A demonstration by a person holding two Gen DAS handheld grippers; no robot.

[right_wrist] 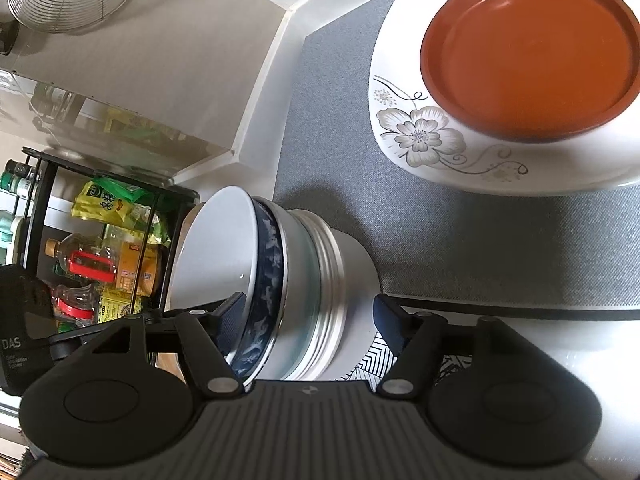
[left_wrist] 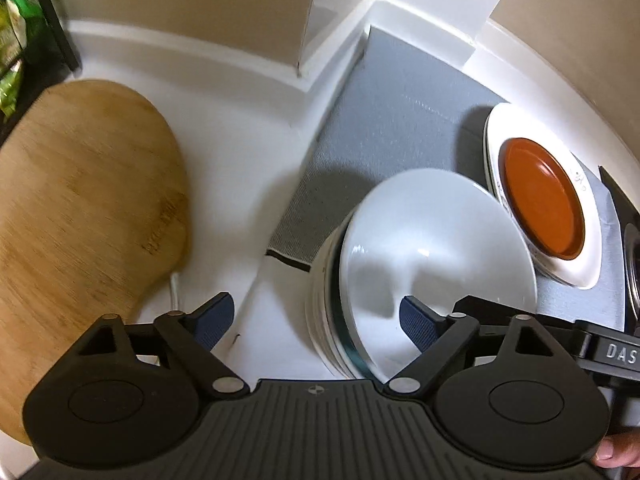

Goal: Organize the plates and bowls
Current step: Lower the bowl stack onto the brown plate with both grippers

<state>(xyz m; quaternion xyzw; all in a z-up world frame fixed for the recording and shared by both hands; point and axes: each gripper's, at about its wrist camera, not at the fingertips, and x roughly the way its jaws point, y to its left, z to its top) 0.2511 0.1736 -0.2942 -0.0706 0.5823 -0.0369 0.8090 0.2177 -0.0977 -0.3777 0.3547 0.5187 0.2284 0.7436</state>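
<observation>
White worktop (right_wrist: 560, 360) runs into a corner of the kitchen, with a grey mat (right_wrist: 340, 152) laid over its far part and a wooden board (left_wrist: 80, 208) off to the left.

On the near edge of that mat stands a stack of bowls (right_wrist: 320, 288): pale ribbed ones below, a blue patterned bowl (right_wrist: 264, 292) above them and a white bowl (right_wrist: 216, 248) nested on top. The top bowls look tilted in the right wrist view, though the fisheye may exaggerate this.

The stack lies straight ahead of the right hand-held gripper (right_wrist: 308, 320) and reaches in between its two fingers. The left pad (right_wrist: 230, 320) sits over the rim of the white bowl, and the right pad (right_wrist: 390, 326) stands clear of the stack's outer wall. Its jaws are spread wide and grip nothing.

The left hand-held gripper (left_wrist: 316, 320) is also spread and empty. Its right pad (left_wrist: 418, 320) lies over the white bowl's inside, and its left pad (left_wrist: 214, 320) hangs over bare worktop. The stack therefore sits ahead and to its right.

I judge the right one better placed, since it straddles the stack's width. Beyond, well apart on the mat, an orange dish (right_wrist: 528, 48) rests in a flowered plate (right_wrist: 420, 136).
</observation>
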